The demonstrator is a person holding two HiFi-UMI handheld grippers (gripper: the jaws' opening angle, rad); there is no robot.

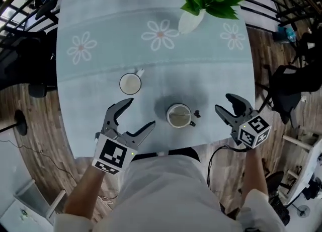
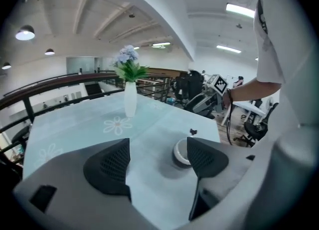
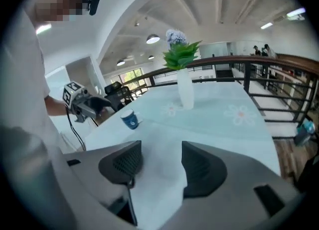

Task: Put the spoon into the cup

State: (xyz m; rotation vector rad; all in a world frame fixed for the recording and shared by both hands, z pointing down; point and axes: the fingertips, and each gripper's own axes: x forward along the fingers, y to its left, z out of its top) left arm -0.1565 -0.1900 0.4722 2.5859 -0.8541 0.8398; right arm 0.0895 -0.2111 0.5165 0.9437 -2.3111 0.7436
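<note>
Spoon, likely light, stiff and slippery, seems already inside the near cup [image 1: 179, 116]; grip it by the handle. Your left gripper [image 1: 141, 111] and right gripper [image 1: 223, 101] have their fingers released, empty.

Wood floor [image 1: 44, 121], black balcony railing [image 1: 275, 0]

vase [image 1: 191, 20] behind cup [image 1: 179, 116] on table [image 1: 105, 19]

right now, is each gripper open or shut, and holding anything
left gripper: open, nothing between the jaws
right gripper: open, nothing between the jaws
</note>
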